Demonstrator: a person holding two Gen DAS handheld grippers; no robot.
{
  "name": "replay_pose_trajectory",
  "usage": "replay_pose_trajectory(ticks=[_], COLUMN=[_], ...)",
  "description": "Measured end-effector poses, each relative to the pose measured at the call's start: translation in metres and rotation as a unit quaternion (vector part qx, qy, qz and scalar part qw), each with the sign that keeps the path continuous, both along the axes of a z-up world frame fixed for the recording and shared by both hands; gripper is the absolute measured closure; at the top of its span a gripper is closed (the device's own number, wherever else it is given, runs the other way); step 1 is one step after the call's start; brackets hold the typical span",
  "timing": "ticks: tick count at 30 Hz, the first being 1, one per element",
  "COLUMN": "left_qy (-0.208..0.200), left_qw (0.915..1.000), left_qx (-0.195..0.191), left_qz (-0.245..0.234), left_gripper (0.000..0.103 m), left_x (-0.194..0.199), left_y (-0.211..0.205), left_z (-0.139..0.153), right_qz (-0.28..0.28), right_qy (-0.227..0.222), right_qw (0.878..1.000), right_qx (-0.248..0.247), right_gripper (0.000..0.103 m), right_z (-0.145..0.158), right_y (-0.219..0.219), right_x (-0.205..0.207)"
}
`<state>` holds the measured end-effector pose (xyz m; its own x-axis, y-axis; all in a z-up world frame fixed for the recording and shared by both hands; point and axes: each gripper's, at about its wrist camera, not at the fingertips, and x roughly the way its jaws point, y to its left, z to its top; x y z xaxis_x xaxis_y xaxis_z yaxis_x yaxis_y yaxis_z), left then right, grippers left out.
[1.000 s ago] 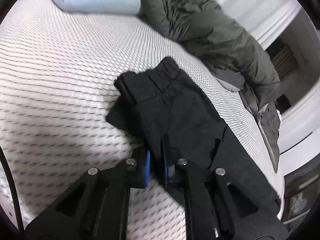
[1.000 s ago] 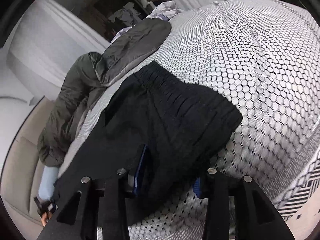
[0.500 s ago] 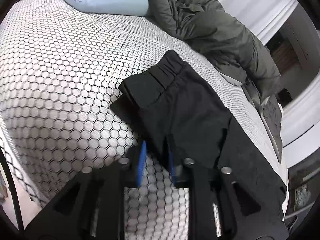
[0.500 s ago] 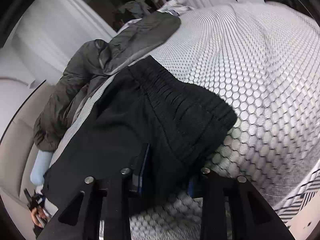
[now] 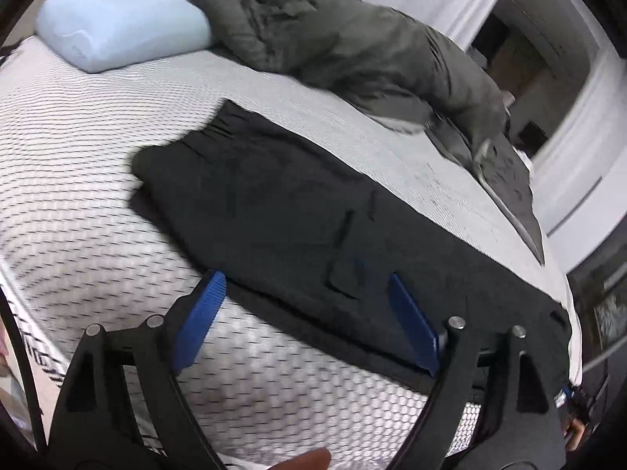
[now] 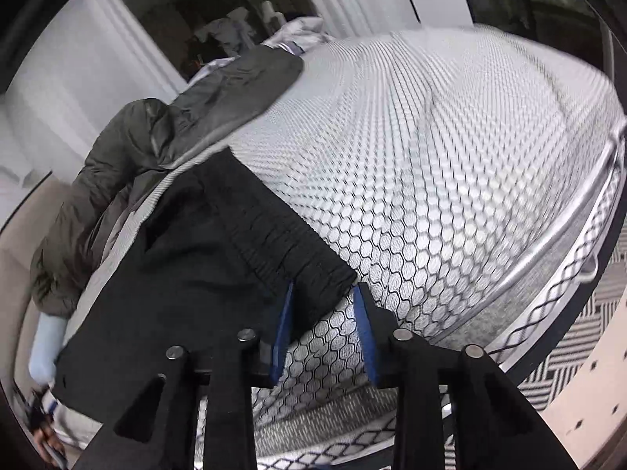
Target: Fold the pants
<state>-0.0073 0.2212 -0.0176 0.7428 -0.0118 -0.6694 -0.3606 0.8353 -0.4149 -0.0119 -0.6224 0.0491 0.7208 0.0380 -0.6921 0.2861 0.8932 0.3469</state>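
Observation:
Black pants [image 5: 282, 211] lie folded lengthwise on the white honeycomb mattress [image 5: 78, 196], waistband toward the pillow. My left gripper [image 5: 303, 276] hovers at their near long edge. Its jaws are opening wide, and the blue pads [image 5: 200, 313] press on nothing, with the pants' edge lying below the gap. In the right wrist view the pants [image 6: 203, 274] run away to the left. My right gripper [image 6: 323, 288] stands open at the elastic waistband corner [image 6: 313, 270]. That corner lies between the fingertips without being pinched.
A light blue pillow [image 5: 121, 27] and a dark olive jacket [image 5: 333, 39] lie at the far side of the bed, with a grey garment [image 5: 505, 180] beside them. The mattress edge [image 6: 548, 274] drops to a patterned rug [image 6: 580, 333] on the right.
My left gripper went from shut on the pants' edge to wide open and drew back. My right gripper pulled back, so only the waistband corner sits between its tips.

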Motion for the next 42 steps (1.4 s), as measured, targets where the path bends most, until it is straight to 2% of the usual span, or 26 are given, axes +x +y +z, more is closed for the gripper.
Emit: replay_pose_trajectory(ticks=[2,4,6,10,13,15,16,17,18,19,20,21,22,24,25,27,28,29,30,31,32,34,36,37,39,42], left_qy=[0.003,0.008,0.021,0.062,0.075,0.078,0.08,0.081,0.082,0.083,0.083,0.084,0.084,0.084,0.085,0.086,0.087,0.087,0.088,0.09,0.09,0.081,0.065,0.058,0.052,0.048], left_qw=[0.9998,0.9992,0.9974,0.9934,0.9908,0.9895,0.9891,0.9887,0.9885,0.9883,0.988,0.9873,0.9868,0.9863,0.9863,0.9862,0.9862,0.9865,0.9867,0.9869,0.9871,0.9875,0.9868,0.9858,0.9842,0.9807], left_qx=[0.008,0.016,0.033,0.066,0.085,0.095,0.098,0.102,0.105,0.106,0.109,0.113,0.116,0.12,0.119,0.119,0.118,0.116,0.115,0.113,0.111,0.111,0.122,0.129,0.131,0.135], left_qz=[-0.016,-0.036,-0.06,-0.07,-0.075,-0.076,-0.075,-0.074,-0.073,-0.072,-0.072,-0.074,-0.075,-0.076,-0.077,-0.077,-0.076,-0.075,-0.074,-0.073,-0.073,-0.076,-0.084,-0.09,-0.107,-0.134], left_gripper=[0.015,0.001,0.001,0.001,0.001,0.001,0.001,0.001,0.001,0.001,0.001,0.001,0.001,0.001,0.001,0.001,0.001,0.001,0.001,0.001,0.001,0.001,0.001,0.001,0.001,0.001], left_x=[0.01,0.019,0.03,0.041,0.043,0.043,0.044,0.045,0.046,0.046,0.047,0.047,0.048,0.05,0.052,0.054,0.056,0.055,0.056,0.055,0.054,0.048,0.039,0.036,0.036,0.044], left_y=[-0.012,-0.027,-0.043,-0.06,-0.067,-0.071,-0.072,-0.074,-0.075,-0.075,-0.074,-0.076,-0.075,-0.075,-0.074,-0.074,-0.073,-0.073,-0.072,-0.072,-0.071,-0.072,-0.08,-0.088,-0.107,-0.146], left_z=[0.0,-0.001,-0.004,-0.019,-0.026,-0.028,-0.03,-0.031,-0.032,-0.033,-0.035,-0.036,-0.037,-0.039,-0.039,-0.038,-0.038,-0.037,-0.036,-0.033,-0.03,-0.021,-0.009,-0.004,0.002,0.005], right_qz=[0.001,0.017,0.048,0.094,0.103,0.117,0.128,0.139,0.152,0.169,0.199,0.229,0.235,0.223,0.205,0.173,0.166,0.164,0.154,0.14,0.12,0.086,0.074,0.087,0.12,0.177], right_qy=[-0.016,-0.033,-0.035,-0.025,-0.002,0.031,0.048,0.066,0.075,0.068,0.049,0.027,0.017,-0.012,-0.012,0.018,0.049,0.084,0.105,0.107,0.094,0.048,0.006,-0.01,-0.015,-0.011], right_qw=[1.0,0.999,0.998,0.995,0.995,0.992,0.99,0.988,0.985,0.983,0.979,0.973,0.971,0.971,0.974,0.981,0.982,0.98,0.979,0.98,0.984,0.989,0.988,0.986,0.98,0.965], right_qx=[-0.015,-0.021,-0.01,0.005,0.02,0.022,0.029,0.032,0.029,0.013,-0.002,-0.026,-0.045,-0.082,-0.093,-0.086,-0.076,-0.073,-0.08,-0.089,-0.095,-0.11,-0.133,-0.144,-0.159,-0.194], right_gripper=[0.051,0.046,0.031,0.03,0.03,0.029,0.031,0.047,0.068,0.076,0.093,0.097,0.097,0.097,0.097,0.096,0.095,0.087,0.068,0.059,0.046,0.04,0.017,0.012,0.009,0.005], right_z=[0.017,0.034,0.046,0.051,0.045,0.036,0.031,0.024,0.02,0.022,0.028,0.036,0.04,0.052,0.053,0.042,0.031,0.018,0.012,0.012,0.02,0.044,0.067,0.076,0.081,0.074], right_y=[0.001,0.003,0.006,0.01,0.01,0.011,0.014,0.016,0.021,0.027,0.035,0.044,0.047,0.047,0.041,0.025,0.02,0.017,0.015,0.013,0.009,0.003,0.008,0.018,0.04,0.087], right_x=[0.001,0.013,0.04,0.106,0.164,0.195,0.212,0.224,0.232,0.234,0.233,0.23,0.227,0.228,0.232,0.247,0.258,0.267,0.271,0.269,0.263,0.238,0.201,0.178,0.149,0.112])
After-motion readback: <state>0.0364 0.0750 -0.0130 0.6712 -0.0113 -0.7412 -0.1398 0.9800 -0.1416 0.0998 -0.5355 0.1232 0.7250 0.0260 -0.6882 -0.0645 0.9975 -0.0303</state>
